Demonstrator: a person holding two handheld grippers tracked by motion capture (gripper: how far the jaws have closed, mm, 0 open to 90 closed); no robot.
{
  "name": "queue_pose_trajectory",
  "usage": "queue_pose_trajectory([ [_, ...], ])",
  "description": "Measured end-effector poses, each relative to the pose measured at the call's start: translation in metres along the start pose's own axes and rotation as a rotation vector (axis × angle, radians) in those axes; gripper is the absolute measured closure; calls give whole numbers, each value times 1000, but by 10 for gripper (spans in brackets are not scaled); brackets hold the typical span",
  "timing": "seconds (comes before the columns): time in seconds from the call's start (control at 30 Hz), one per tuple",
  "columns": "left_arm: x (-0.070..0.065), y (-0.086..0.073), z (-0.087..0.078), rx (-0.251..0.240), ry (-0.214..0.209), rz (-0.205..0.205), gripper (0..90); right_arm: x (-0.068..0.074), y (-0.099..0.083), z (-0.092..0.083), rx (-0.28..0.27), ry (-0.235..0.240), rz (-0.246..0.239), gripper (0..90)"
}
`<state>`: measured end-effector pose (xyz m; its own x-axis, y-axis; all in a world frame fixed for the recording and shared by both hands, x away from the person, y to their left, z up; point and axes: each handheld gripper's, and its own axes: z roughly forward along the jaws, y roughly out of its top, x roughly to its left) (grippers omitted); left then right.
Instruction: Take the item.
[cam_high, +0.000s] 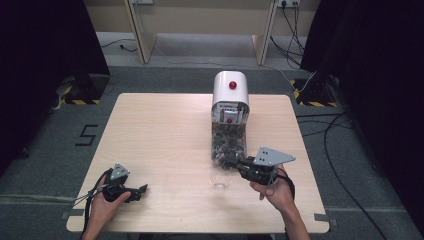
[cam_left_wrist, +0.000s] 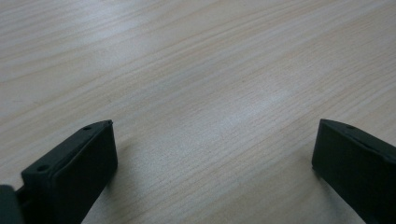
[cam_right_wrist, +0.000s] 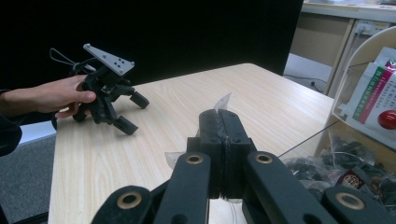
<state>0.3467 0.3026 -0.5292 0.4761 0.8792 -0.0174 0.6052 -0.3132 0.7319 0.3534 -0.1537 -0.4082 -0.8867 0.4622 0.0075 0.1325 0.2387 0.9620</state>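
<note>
A white dispenser (cam_high: 230, 89) with a red knob (cam_high: 232, 85) stands at the far middle of the table, its clear lower bin (cam_high: 228, 142) full of small dark packets. My right gripper (cam_high: 231, 161) reaches toward the foot of that bin. In the right gripper view its jaws (cam_right_wrist: 222, 114) are pressed together on a thin clear plastic wrapper (cam_right_wrist: 223, 101), whose edges stick out on both sides. A clear cup (cam_high: 220, 182) stands just below that gripper. My left gripper (cam_high: 141, 192) rests low over the near left of the table, open (cam_left_wrist: 215, 135) with bare wood between its jaws.
The pale wooden table (cam_high: 160, 130) has bare wood across its left half. In the right gripper view the dispenser (cam_right_wrist: 369, 88) and its packets (cam_right_wrist: 345, 172) are close on the right. Black curtains flank the table, with cables on the floor at right (cam_high: 330, 145).
</note>
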Motion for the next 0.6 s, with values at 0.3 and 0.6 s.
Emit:
queue_pose_trajectory([
  [0.3, 0, 0, 0, 0, 0, 1, 0, 7, -7, 2, 32, 19, -5, 900],
  [0.6, 0, 0, 0, 1, 0, 1, 0, 7, -15, 2, 56, 31, 4, 900],
])
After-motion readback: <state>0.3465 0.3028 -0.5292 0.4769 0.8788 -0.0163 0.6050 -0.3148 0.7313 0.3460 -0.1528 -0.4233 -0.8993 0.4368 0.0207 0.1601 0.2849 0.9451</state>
